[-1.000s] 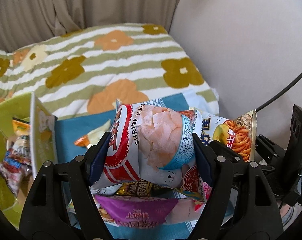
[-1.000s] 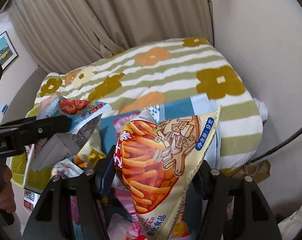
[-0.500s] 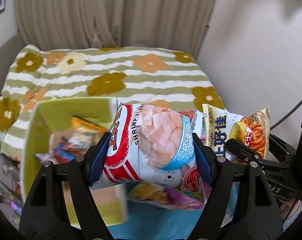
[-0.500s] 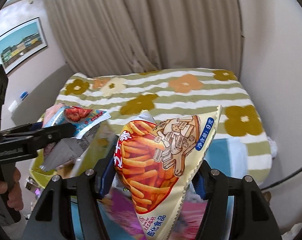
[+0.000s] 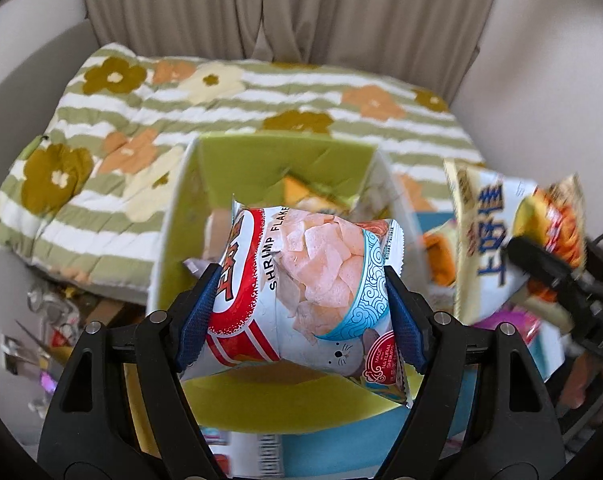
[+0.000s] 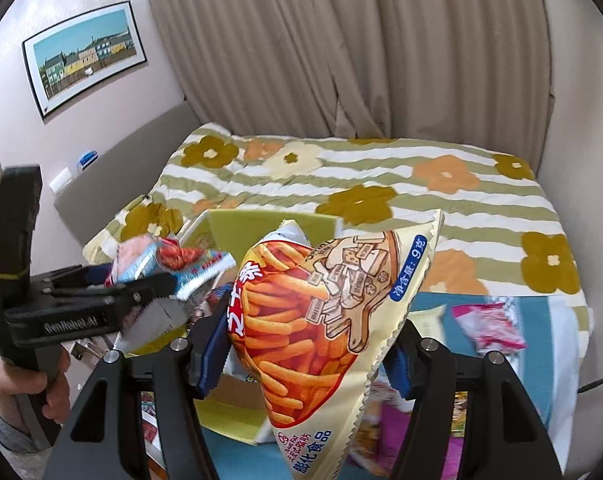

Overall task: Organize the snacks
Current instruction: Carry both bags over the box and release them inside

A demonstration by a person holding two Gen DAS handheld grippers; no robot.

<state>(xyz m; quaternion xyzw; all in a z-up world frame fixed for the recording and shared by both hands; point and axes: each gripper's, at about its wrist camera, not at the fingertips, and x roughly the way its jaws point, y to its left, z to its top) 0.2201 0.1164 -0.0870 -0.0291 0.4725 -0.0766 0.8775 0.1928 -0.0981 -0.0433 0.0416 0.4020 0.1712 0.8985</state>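
The left gripper (image 5: 301,304) pointed steeply downward at the centre of its own view, its blue pads pressed against both sides of one shrimp flakes bag (image 5: 309,292), which hung above the open green box (image 5: 173,216). In the right wrist view the same gripper reached in from the left edge, carried by a hand (image 6: 25,388) in the lower left corner.

The right gripper (image 6: 305,356) also tilted downward, jaws clamped on one cream bag of orange snack sticks (image 6: 325,320) that filled the middle of its frame.

One green box sat at centre, on the blue cloth (image 6: 501,364), with a few packets blurred inside. One pink packet (image 6: 489,324) lay on that cloth at the right. One striped flowered quilt (image 6: 381,184) covered the bed behind, below one beige curtain (image 6: 341,40), and one framed picture (image 6: 85,56) hung at the upper left.
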